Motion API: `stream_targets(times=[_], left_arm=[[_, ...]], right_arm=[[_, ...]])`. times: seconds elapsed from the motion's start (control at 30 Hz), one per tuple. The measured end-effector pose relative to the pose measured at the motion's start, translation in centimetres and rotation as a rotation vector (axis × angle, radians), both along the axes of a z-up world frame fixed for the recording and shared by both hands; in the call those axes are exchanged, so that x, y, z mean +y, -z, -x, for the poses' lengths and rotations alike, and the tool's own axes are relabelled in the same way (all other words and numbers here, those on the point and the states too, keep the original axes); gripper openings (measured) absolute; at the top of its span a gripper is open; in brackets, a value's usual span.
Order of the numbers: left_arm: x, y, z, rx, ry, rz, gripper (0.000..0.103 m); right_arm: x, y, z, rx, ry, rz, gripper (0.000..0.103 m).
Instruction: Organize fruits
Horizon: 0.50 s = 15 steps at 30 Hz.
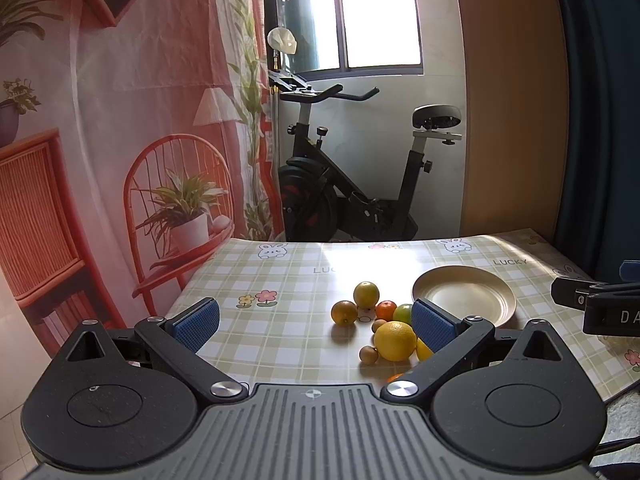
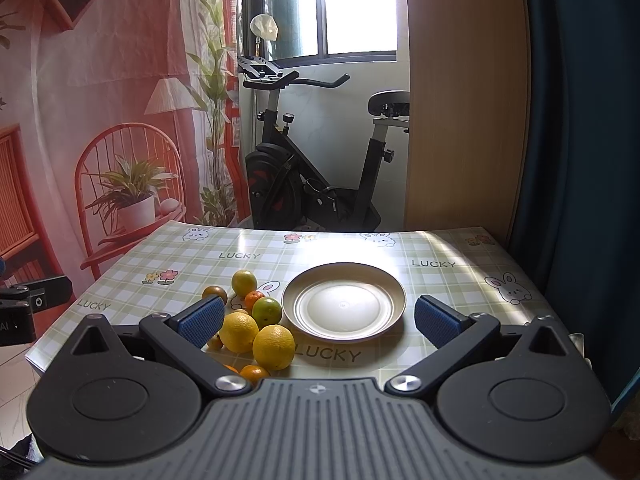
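Several citrus fruits lie in a loose cluster on the checked tablecloth: a big yellow orange (image 1: 395,341) (image 2: 273,347), a second yellow one (image 2: 239,331), a green one (image 2: 267,312), small orange mandarins (image 1: 385,309) (image 2: 254,373) and small brown fruits (image 1: 368,354). An empty cream plate (image 1: 464,296) (image 2: 344,306) sits just right of them. My left gripper (image 1: 316,322) is open and empty, above the table left of the cluster. My right gripper (image 2: 320,320) is open and empty, above the table near the plate's front.
The table (image 2: 460,280) ends at a far edge, with an exercise bike (image 2: 304,176) behind it. A printed pink backdrop (image 1: 120,140) hangs at left. A wooden panel (image 2: 460,120) and blue curtain (image 2: 580,140) stand at right. The right gripper's body (image 1: 600,308) shows at the left view's right edge.
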<state>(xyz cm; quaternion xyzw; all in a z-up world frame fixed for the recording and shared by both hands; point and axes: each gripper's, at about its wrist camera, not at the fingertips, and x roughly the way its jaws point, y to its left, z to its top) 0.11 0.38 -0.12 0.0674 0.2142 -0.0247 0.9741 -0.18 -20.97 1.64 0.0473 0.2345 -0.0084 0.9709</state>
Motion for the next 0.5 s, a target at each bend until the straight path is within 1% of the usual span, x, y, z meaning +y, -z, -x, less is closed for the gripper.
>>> stream_targets(times=[0.5], left_arm=[[-0.09, 0.16, 0.02, 0.0, 0.0, -0.001, 0.103]], right_arm=[[-0.05, 0.06, 0.09, -0.003, 0.0, -0.001, 0.103]])
